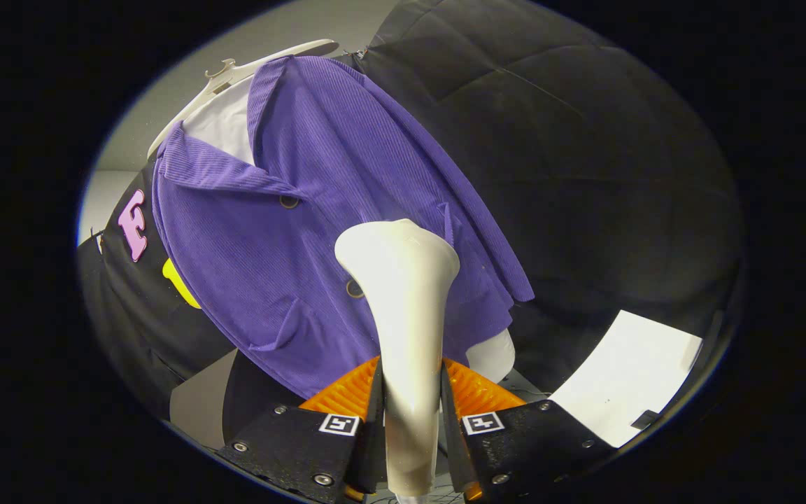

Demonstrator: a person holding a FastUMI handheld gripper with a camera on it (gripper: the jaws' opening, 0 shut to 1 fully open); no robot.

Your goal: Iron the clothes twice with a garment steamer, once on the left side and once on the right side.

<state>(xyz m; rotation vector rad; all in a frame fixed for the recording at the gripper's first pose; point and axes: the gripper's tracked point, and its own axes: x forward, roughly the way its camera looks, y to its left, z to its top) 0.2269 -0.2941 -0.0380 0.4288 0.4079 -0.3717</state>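
A purple corduroy jacket point(319, 231) hangs on a white hanger point(235, 77) over a white shirt point(224, 126), in front of the black booth wall. My gripper point(411, 413) is shut on the handle of a white garment steamer point(403, 294). The steamer rises from between my fingers, and its wide head sits against or just in front of the jacket's middle, near the lower button point(354, 288) and beside the front opening. A patch pocket point(284, 329) lies left of the steamer. Faint steam seems to rise above the head.
A white table surface point(627, 378) lies to the right, beyond my right finger. A white rounded object point(492, 355) peeks from below the jacket's hem. A grey panel point(196, 406) stands low on the left.
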